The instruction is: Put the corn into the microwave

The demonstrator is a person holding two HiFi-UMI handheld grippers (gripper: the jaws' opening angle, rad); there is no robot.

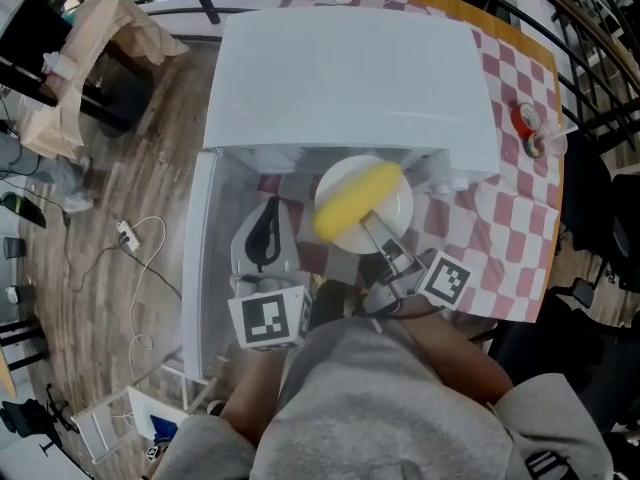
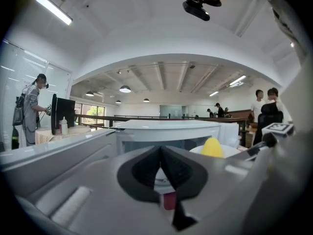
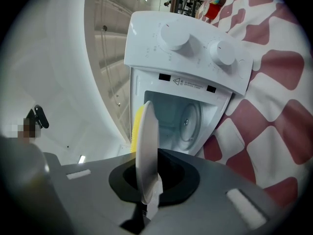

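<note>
Now, right hand-held gripper [image 3: 146, 197] tight on the plate [image 3: 146, 146] with the corn [image 1: 358, 200]; left hand-held gripper [image 2: 161, 153] jaws together, empty.

Lighting's pretty generous all round. The head view is bright, flat daylight with hardly any hard shadows, and the white top of the microwave [image 1: 350, 78] comes out a bit washed-out and hazy. The railings [image 1: 585, 68] at the upper right bow noticeably, so there's wide-angle bend at the edges.

Both gripper views are full fisheye with black corners. In the left gripper view a strip light [image 2: 54, 9] glares at the upper left, and the left gripper [image 2: 160, 155] at the bottom is soft. In the right gripper view the plate [image 3: 146, 151] rim sits so near the lens it's smeared out of focus, while the checked tablecloth [image 3: 274, 106] at the right stays fairly crisp.
</note>
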